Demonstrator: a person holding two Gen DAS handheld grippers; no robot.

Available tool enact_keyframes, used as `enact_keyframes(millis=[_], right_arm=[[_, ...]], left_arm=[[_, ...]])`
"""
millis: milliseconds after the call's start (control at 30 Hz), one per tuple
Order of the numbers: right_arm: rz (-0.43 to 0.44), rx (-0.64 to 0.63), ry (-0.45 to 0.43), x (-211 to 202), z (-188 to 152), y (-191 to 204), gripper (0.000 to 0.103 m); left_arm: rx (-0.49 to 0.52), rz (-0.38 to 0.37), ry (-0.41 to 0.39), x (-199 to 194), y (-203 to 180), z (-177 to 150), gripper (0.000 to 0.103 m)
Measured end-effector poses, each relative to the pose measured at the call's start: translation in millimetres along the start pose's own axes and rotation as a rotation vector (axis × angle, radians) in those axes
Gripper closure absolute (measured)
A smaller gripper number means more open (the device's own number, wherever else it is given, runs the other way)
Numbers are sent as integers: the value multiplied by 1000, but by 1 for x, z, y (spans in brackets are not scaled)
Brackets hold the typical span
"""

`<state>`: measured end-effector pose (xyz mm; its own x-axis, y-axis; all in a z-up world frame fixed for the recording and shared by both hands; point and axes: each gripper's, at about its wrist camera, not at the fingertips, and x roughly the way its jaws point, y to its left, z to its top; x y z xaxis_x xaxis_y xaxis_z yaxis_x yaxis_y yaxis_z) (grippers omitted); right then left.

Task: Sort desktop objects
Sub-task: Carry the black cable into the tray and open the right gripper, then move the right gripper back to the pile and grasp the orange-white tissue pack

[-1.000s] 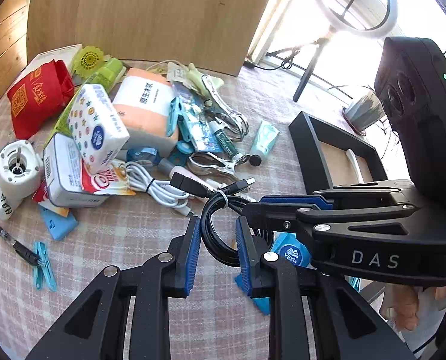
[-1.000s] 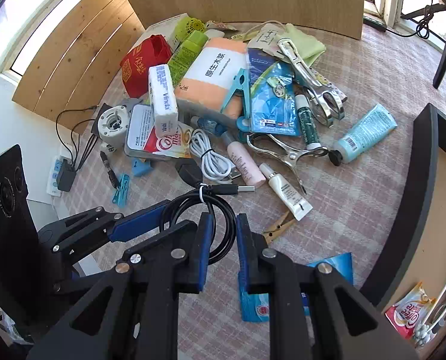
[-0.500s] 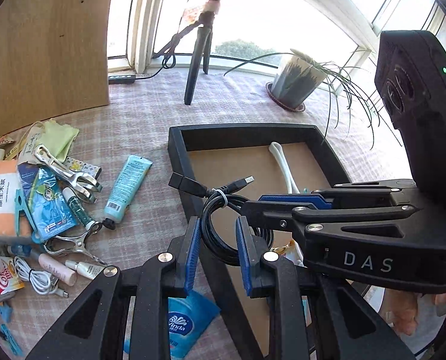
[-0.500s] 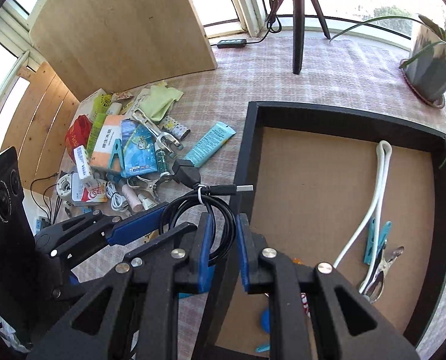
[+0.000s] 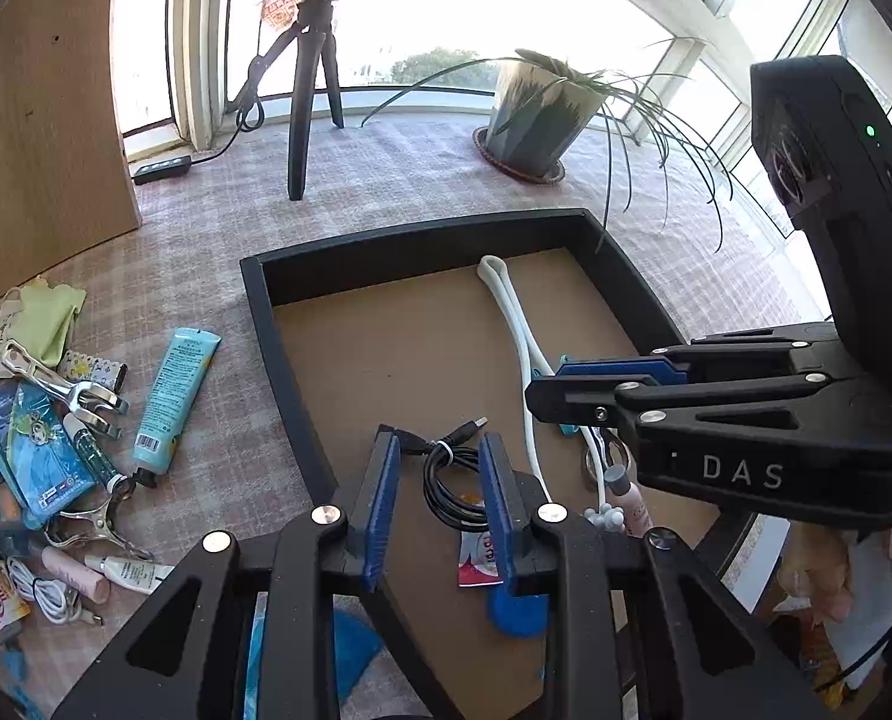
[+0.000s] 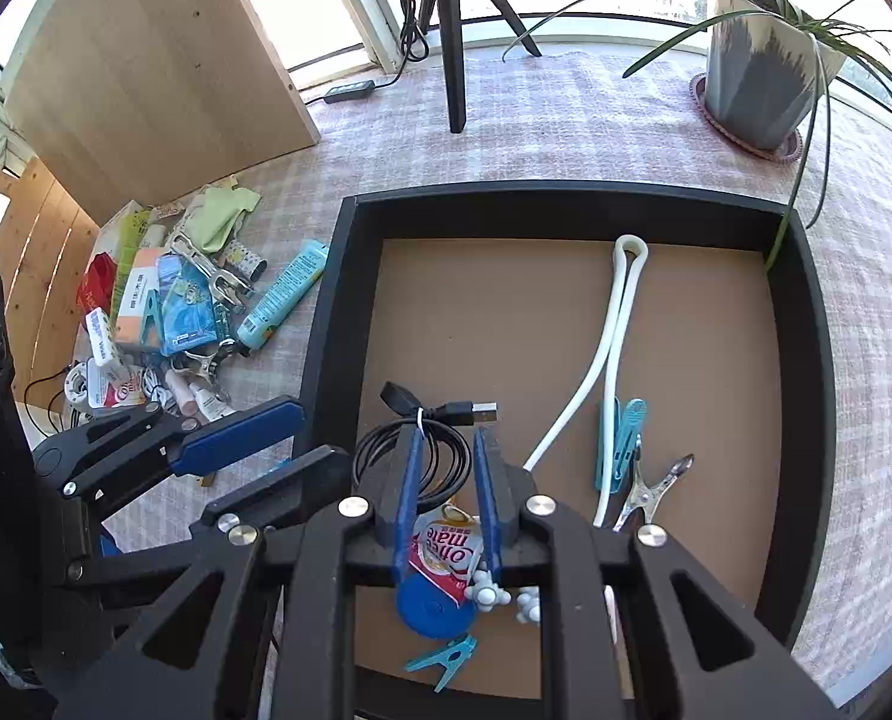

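tray (image 6: pixel 350 300) centre bare, clutter (image 6: pixel 170 306) crowds left

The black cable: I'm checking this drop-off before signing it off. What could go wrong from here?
1. The left gripper jaws are opening around the black cable, so only the right gripper grips it; the coil may twist or slip.
2. It hangs close to the tray left wall and could land on the rim.
3. A red sachet lies below; the cable may pile onto it.
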<state>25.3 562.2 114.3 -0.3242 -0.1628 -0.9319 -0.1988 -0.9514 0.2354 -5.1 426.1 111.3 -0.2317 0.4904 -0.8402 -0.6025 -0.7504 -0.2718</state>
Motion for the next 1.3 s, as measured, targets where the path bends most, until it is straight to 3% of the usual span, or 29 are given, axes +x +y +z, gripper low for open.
enact_keyframes(millis=[233,333,533,800,1033,1300], right_arm=[[55,-38,0,5,8,29,84],[88,-74,-4,9,19,54,79],[126,-229,-7,23,46,129,77],[193,-367,47,64,92,241,76],[177,-428,127,128,124,324,75],[128,-365,167,182,151,351,74]], left_arm=[[-102,67,-21,-24,52,-10,77],[-158,110,-37,-39,81,-14,77],[-251,225,-67,-79,150,-31,75],[-454,363,-53,-119,255,-69,74],[-553,384,-72,-135,301,-87,74],[-649,335,-89,-131,335,-95,74]])
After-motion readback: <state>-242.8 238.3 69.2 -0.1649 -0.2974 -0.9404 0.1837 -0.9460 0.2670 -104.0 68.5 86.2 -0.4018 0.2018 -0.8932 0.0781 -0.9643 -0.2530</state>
